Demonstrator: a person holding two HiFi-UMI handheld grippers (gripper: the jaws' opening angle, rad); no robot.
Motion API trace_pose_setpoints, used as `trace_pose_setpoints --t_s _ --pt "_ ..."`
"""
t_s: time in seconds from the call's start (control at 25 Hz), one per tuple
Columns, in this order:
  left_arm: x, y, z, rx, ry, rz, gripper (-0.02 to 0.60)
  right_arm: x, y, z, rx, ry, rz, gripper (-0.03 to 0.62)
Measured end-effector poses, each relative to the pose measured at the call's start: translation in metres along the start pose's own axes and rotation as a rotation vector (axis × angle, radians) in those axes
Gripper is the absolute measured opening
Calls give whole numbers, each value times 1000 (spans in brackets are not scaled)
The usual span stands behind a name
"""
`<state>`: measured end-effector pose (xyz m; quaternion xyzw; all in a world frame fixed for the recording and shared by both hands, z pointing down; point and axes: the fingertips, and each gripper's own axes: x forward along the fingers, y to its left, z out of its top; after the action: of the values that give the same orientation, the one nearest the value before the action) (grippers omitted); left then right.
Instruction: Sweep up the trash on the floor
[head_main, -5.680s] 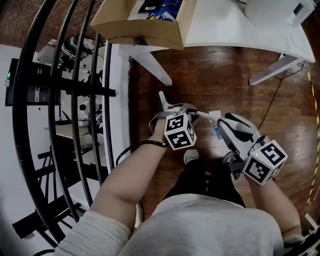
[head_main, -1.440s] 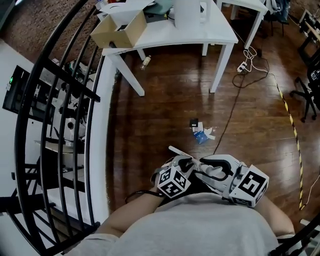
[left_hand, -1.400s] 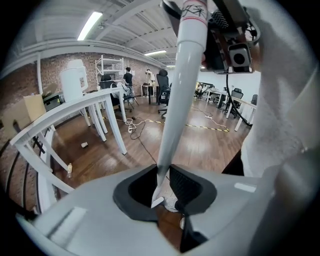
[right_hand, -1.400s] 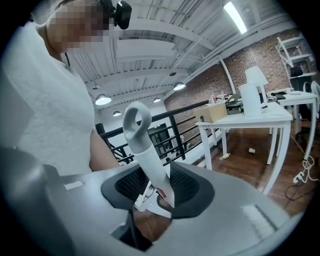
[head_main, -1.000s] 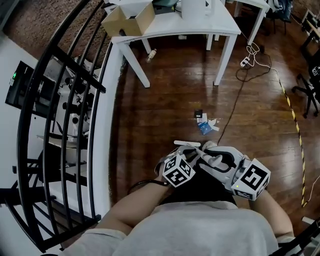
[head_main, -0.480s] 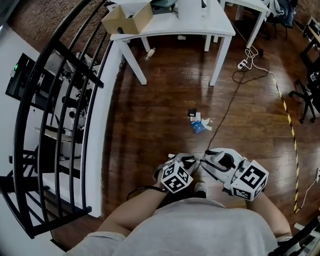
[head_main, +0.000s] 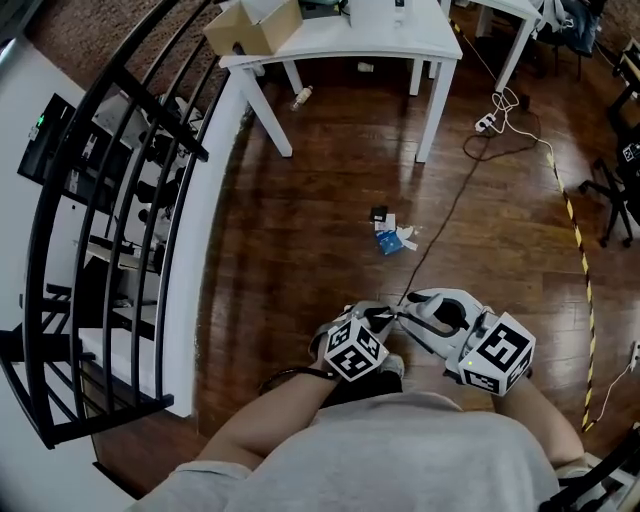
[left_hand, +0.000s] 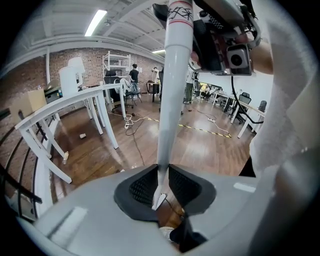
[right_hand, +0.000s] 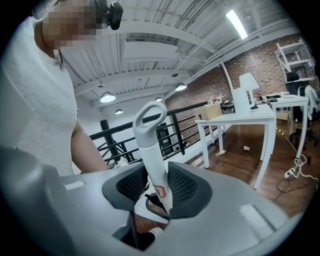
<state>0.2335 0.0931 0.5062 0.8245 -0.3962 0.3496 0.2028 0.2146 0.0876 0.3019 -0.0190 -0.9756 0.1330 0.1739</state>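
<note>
The trash (head_main: 388, 235), a small heap of blue, white and black scraps, lies on the brown wood floor ahead of me. Both grippers are held close together low in the head view, short of the trash. My left gripper (head_main: 383, 314) is shut on a white pole handle (left_hand: 172, 90) that rises from its jaws. My right gripper (head_main: 411, 302) is shut on a white handle with a loop end (right_hand: 151, 145). It looks like one and the same handle. The handle's lower end and head are hidden.
A white table (head_main: 340, 40) with a cardboard box (head_main: 255, 25) stands at the back, a small bottle (head_main: 300, 97) under it. A black railing (head_main: 110, 200) runs along the left. A cable (head_main: 450, 190) and striped tape (head_main: 580, 260) cross the floor at right.
Since 5.7 s ago I have stepped back from the trash, which now lies farther ahead. Over the last second both grippers have stayed together on the handle, and the view has shifted slightly.
</note>
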Motion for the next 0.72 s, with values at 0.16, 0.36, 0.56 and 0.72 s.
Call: trace_pose_setpoints --t_s 0.16,0.36,0.56,0.72 --pt "0 -3 4 20 4 -1 63 -9 1 0 4 -6 -21 127" --pt "-1 -5 10 33 2 3 63 -17 3 2 -4 -11 -32 127" --pt "-1 -5 9 43 0 1 63 -16 5 0 -7 -11 -41 127" --pt "0 -6 4 46 5 -7 63 -13 6 -4 3 -7 -48 127"
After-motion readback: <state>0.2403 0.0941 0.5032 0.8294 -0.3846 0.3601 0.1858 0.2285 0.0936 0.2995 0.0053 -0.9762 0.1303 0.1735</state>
